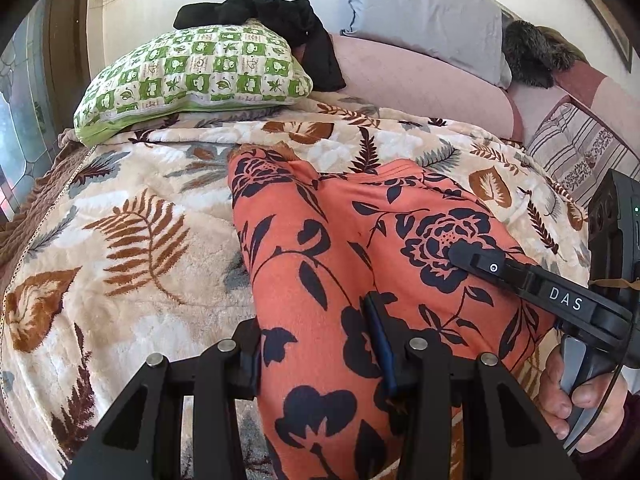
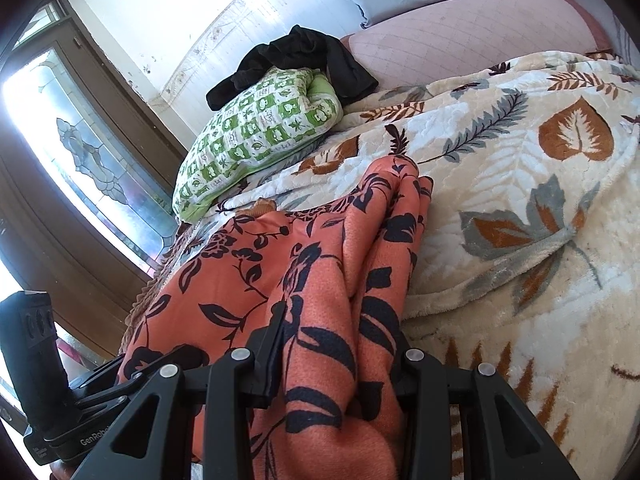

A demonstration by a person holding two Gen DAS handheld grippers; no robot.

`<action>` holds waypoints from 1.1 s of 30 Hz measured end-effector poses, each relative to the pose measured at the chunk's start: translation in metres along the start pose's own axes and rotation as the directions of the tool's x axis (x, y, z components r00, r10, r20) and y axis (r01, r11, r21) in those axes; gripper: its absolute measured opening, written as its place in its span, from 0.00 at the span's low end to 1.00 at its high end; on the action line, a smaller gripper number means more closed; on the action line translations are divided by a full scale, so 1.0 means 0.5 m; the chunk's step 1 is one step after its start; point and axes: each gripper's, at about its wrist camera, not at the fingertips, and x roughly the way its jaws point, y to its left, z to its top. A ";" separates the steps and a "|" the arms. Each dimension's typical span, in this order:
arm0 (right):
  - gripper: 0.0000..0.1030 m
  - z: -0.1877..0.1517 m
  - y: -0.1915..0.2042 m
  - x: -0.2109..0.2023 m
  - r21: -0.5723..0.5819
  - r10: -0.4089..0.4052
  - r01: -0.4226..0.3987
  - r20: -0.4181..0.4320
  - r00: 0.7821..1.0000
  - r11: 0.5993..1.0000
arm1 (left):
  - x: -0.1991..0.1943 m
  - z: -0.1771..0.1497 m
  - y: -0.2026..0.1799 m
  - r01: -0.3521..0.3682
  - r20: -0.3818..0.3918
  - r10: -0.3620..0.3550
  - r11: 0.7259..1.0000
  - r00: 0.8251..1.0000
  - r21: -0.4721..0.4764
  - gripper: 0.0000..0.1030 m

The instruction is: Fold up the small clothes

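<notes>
An orange garment with dark blue flowers (image 1: 340,240) lies stretched over the leaf-print blanket (image 1: 120,240) on the bed. My left gripper (image 1: 316,344) is shut on its near edge, cloth bunched between the fingers. My right gripper (image 2: 340,344) is shut on the same garment (image 2: 280,272), which hangs in folds between its fingers. The right gripper also shows in the left wrist view (image 1: 472,258), resting on the garment's right side. The left gripper shows in the right wrist view (image 2: 132,376) at lower left.
A green checked pillow (image 1: 192,72) with a black garment (image 1: 280,20) on it lies at the head of the bed. A grey pillow (image 1: 424,12), a pink bolster (image 1: 420,84) and a furry item (image 1: 528,52) lie behind. A glass door (image 2: 80,152) stands beside the bed.
</notes>
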 end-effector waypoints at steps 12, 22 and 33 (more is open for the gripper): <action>0.38 -0.010 -0.017 0.014 0.021 -0.016 0.017 -0.037 0.999 1.000 | 0.023 -0.008 0.006 -0.011 -0.054 0.011 1.000 0.999 -0.002 0.46; 0.41 -0.012 -0.028 0.030 0.032 -0.032 0.035 -0.077 0.997 0.999 | 0.038 -0.016 0.018 -0.036 -0.094 0.037 0.999 0.995 0.005 0.57; 0.60 -0.003 -0.041 0.033 0.036 -0.080 0.085 -0.116 0.990 0.996 | 0.028 -0.013 0.013 -0.092 -0.071 0.096 0.994 0.993 0.057 0.68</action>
